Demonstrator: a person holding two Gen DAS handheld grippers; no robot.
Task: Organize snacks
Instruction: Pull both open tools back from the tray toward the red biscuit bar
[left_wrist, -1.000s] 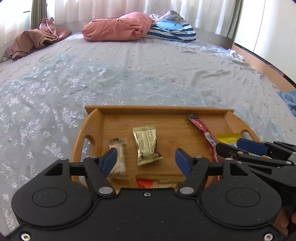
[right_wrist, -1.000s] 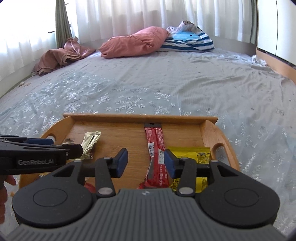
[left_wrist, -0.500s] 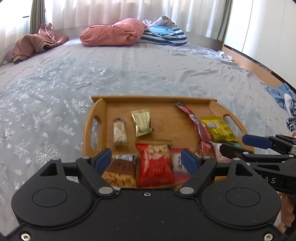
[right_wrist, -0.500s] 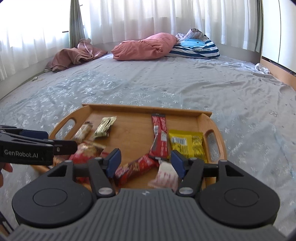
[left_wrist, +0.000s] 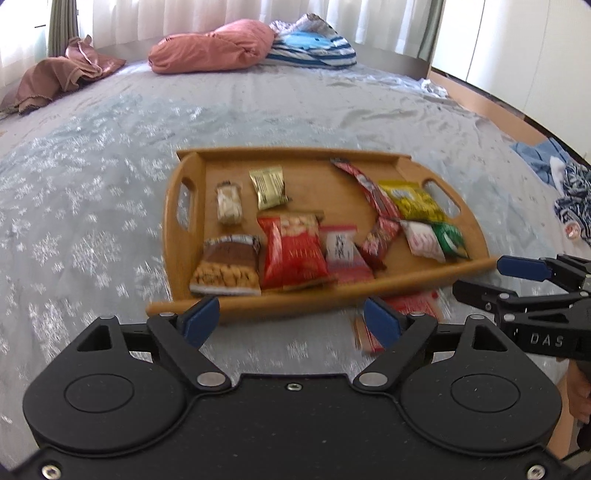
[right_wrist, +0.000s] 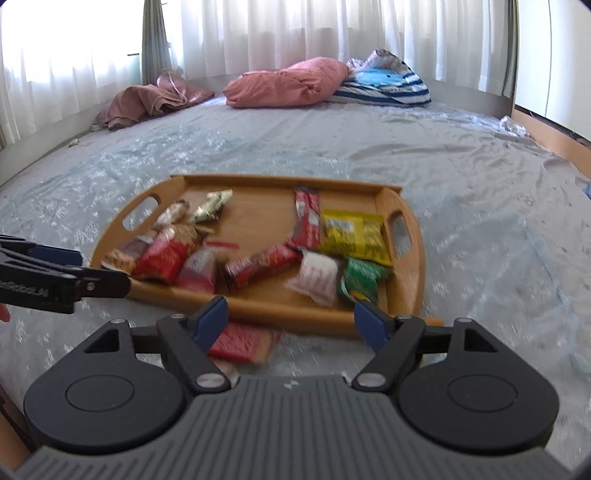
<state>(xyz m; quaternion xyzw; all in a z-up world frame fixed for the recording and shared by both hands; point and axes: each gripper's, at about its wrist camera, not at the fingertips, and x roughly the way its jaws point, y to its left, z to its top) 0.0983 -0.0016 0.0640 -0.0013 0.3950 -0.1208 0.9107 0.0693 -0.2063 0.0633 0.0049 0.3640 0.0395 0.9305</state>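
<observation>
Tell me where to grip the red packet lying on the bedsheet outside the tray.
Grip the red packet across its short width, coming down from above on the near side. It lies flat on the bedsheet just below the tray rim, so a top approach keeps the jaws off the rim.

Both grippers drew back from the wooden tray (left_wrist: 280, 306), so its near rim and the whole spread of snack packets came into view. The left gripper (left_wrist: 291, 320) and the right gripper (right_wrist: 290, 317) had just been opening, nothing between their fingers. A red packet (right_wrist: 240, 341) on the bed appeared below the tray.
</observation>
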